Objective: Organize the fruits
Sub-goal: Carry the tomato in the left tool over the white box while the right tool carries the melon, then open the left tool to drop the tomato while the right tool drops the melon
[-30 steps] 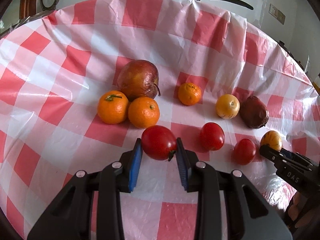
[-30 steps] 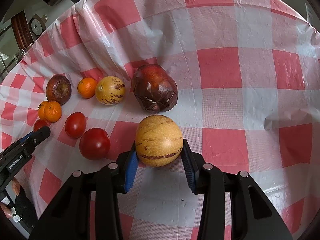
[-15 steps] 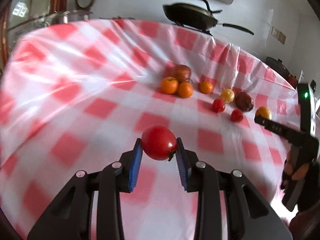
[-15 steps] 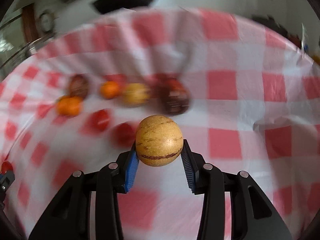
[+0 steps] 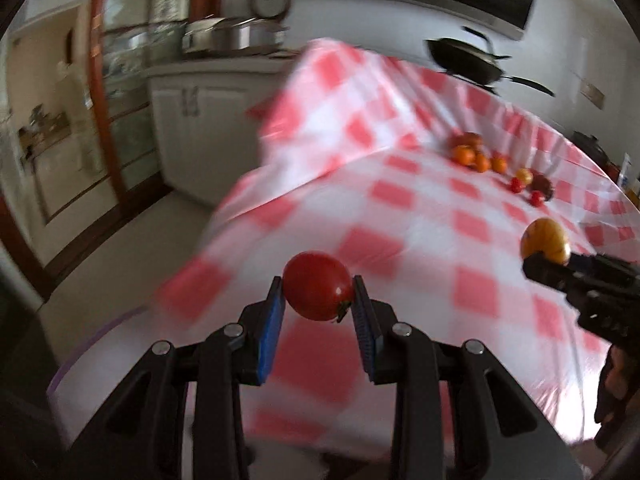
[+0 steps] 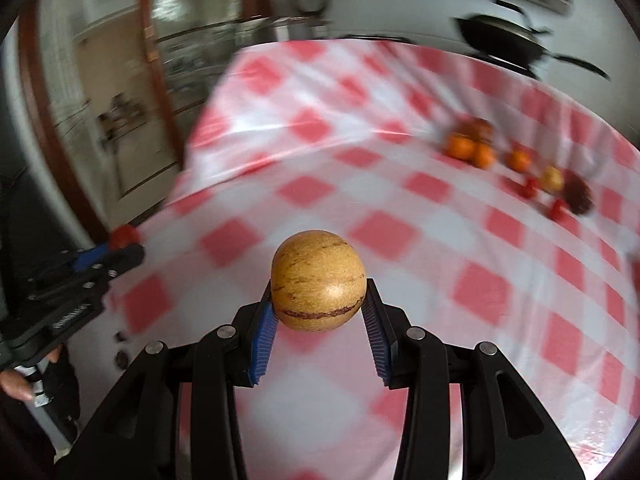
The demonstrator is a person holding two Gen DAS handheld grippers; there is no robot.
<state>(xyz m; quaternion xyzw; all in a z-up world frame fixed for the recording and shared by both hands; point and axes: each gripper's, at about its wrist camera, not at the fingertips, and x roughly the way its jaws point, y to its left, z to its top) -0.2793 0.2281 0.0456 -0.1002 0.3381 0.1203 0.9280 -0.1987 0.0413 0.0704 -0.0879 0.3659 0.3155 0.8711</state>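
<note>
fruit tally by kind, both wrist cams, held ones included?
tomato: 3
orange: 3
yellow striped fruit: 2
apple: 1
dark red fruit: 1
Total: 10

Tomato [image 5: 318,297] skin was glossy, melon [image 6: 318,280] matt and speckled. Tablecloth [image 5: 420,216] looked like shiny plastic; fingers [image 5: 270,334] had ribbed blue pads.
</note>
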